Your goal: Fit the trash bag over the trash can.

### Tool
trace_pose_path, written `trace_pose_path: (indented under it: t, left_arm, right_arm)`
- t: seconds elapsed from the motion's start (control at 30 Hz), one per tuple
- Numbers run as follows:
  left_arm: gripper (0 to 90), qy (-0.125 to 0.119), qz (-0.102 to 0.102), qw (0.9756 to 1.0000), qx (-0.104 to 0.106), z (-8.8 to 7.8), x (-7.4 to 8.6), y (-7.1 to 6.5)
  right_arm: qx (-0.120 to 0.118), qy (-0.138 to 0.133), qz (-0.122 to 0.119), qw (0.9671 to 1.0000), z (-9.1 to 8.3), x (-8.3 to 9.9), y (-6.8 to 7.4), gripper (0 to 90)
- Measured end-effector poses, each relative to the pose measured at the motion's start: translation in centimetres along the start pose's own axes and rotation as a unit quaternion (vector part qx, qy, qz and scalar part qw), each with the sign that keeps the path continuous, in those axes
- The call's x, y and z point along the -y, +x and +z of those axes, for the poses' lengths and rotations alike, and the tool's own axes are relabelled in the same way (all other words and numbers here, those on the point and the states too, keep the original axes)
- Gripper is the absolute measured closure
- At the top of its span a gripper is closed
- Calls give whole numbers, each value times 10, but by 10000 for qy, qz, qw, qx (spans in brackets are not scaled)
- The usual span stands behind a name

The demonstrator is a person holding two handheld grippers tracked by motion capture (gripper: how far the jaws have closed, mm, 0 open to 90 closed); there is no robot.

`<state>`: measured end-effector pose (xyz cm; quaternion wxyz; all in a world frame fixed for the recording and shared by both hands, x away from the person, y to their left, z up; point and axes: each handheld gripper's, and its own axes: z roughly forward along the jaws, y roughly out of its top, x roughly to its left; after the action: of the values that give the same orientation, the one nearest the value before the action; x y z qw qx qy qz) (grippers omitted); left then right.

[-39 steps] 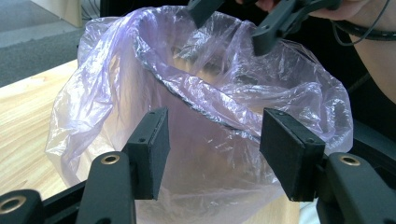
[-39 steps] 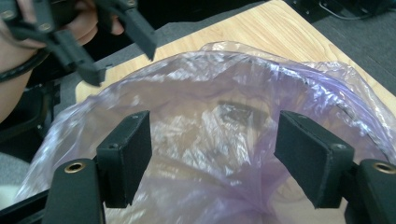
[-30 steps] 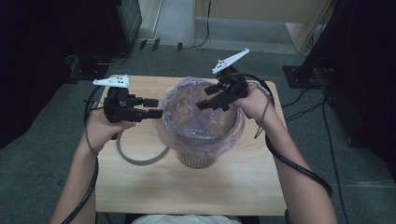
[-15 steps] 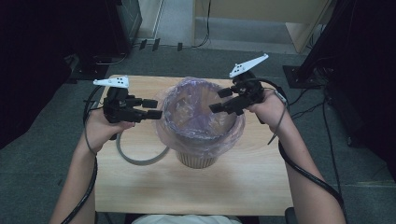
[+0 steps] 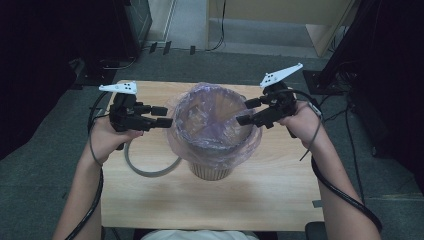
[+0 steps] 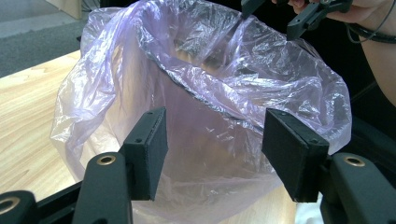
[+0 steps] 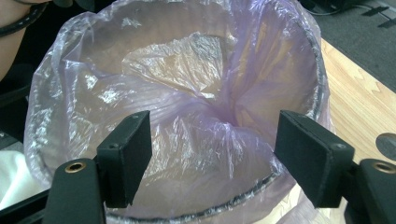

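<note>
A waste bin (image 5: 212,167) stands in the middle of the wooden table (image 5: 280,195), and a thin purple bag (image 5: 212,122) lines it, with its top folded out over the rim like a floppy collar. The job in hand looks like fitting this bag neatly on the bin. The left gripper (image 5: 162,116) sits just beside the left side of the bag, jaws wide apart with nothing in them; in the left gripper view the bag's loose skirt (image 6: 205,154) hangs right in front of the gap. The right gripper (image 5: 246,112) is at the right side of the rim, also wide open and holding nothing; in the right gripper view the bag (image 7: 187,135) is bunched and puffed up inside the bin. To do this well, I think each gripper should pinch only the plastic and not the hard rim, then pull the fold down gently and evenly on both sides, so the bin does not tip and the thin bag does not rip. A grey ring (image 5: 145,167) lies flat on the table, near the bin on the left, and the left hand's cable runs close by, so watch for snags there. The bin is well away from every table edge, and there is plenty of bare wood in front and to the right for moving
</note>
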<state>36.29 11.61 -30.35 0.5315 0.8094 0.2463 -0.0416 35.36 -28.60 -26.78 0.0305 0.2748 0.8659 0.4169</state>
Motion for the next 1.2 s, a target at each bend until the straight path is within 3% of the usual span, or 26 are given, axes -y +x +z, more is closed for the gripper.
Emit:
trace_pose_path:
  t: [0.67, 1.2]
  left_arm:
    - [404, 34, 24, 10000, 1, 1, 1, 1]
    - [414, 28, 36, 10000, 14, 3, 4, 3]
  right_arm:
    - [131, -23, -32, 9999, -23, 23, 3, 275]
    - [126, 9, -43, 9999, -22, 52, 1, 275]
